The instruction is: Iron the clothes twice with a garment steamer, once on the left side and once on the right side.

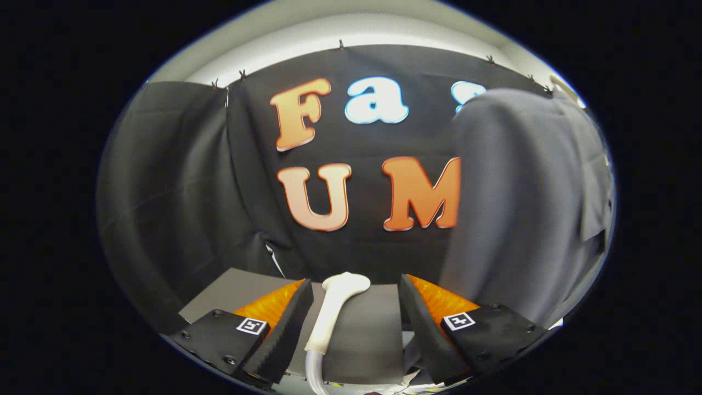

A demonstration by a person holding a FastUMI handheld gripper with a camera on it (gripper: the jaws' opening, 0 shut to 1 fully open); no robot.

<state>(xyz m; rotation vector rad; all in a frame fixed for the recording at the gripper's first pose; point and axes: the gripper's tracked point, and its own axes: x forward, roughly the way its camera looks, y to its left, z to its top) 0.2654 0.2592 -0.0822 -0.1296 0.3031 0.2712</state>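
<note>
Lying between spread claw [355, 307] fingers, untouched: white steamer head [334, 312]; grey garment [515, 208] hangs beyond, right.

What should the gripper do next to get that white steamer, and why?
Probably lower the gripper a little and close on the white steamer handle. The fingers are open, the handle lies between them on the grey table untouched, and the grey garment hangs beyond, to the right.
</note>
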